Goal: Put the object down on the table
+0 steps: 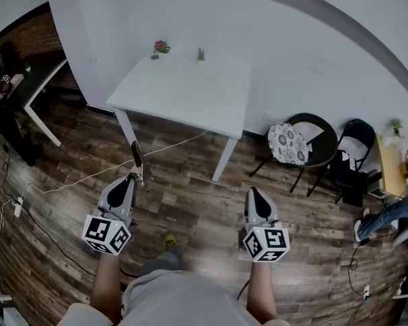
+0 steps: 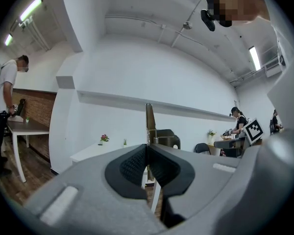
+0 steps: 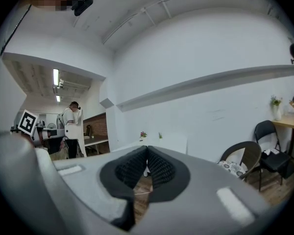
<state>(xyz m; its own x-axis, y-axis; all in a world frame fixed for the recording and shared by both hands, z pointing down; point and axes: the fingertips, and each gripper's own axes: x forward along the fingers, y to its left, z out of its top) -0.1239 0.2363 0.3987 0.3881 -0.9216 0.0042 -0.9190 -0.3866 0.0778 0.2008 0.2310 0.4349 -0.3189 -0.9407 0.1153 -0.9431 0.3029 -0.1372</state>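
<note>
**Surfaces under your view**

Your left gripper and right gripper wear grey, matt shells that look like plastic. Their pads are black with a fine ribbed, rubbery texture. The slim object pinched between your left pads reads as dull brownish metal in the left gripper view. Your marker cubes carry flat black-and-white print. The table is smooth, matt white. The floor is dark wood plank with a soft sheen. The chair has a thin black frame, and its cushion is patterned cloth.
</note>
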